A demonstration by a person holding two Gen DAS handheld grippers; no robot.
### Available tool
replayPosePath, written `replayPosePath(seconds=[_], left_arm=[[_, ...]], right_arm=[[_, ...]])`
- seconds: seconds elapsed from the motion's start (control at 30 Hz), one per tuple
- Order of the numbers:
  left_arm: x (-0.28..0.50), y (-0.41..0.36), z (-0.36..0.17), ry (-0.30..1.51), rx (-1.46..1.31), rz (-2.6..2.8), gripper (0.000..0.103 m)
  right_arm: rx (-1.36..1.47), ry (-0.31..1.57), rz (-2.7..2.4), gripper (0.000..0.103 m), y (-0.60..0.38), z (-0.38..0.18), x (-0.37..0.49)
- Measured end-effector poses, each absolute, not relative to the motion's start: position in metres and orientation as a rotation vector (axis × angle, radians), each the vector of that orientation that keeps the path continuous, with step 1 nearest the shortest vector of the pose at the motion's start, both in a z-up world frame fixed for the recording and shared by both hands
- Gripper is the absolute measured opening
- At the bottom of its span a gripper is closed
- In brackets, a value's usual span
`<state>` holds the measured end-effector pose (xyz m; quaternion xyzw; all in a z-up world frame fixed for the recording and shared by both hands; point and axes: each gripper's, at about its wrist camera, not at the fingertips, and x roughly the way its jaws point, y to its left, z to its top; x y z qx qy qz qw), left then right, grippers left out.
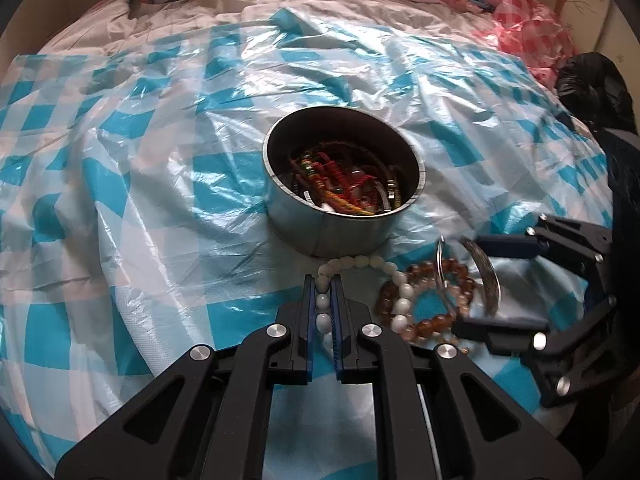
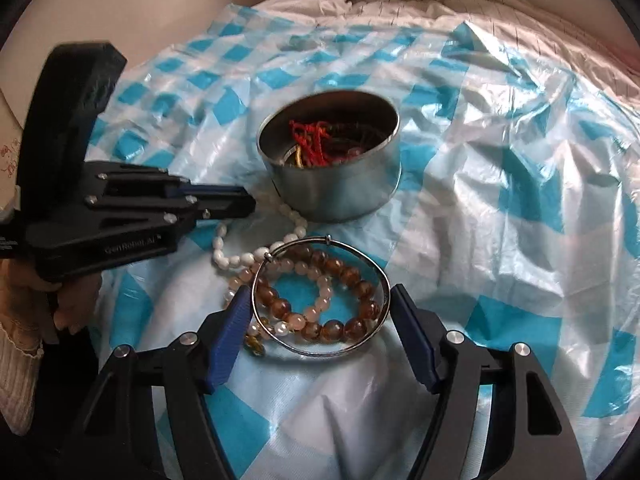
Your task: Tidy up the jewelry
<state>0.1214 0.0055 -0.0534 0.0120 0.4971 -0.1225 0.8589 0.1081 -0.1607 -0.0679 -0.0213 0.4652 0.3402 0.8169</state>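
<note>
Jewelry: left claw point(image 1: 323, 300) pinches white beads point(image 1: 323, 307); right claw point(image 2: 318, 320) gapes around bangle point(image 2: 320, 300).

amber beads point(image 2: 320, 300), blue-and-white checked sheet point(image 2: 500, 184)

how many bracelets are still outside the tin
4 at least: white bead strand in the left gripper, amber beads, pale pink beads and silver bangle between the right gripper's fingers.

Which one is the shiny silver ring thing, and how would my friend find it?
Find the round metal tin on the blue-and-white checked plastic sheet. Just in front of it lies a heap of bracelets between the open fingers of the right claw. The silver bangle is the one thin, smooth metal hoop there; its neighbours are all strings of beads.
</note>
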Motion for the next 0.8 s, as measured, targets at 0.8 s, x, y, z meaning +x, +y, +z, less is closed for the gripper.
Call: replayPosePath(seconds=[0.8], left_arm=[[0.103,0.004,-0.006,0.829,-0.047,-0.401,0.007]], right_arm=[[0.024,0.863,0.673,0.068,-0.177,-0.043,0.114]])
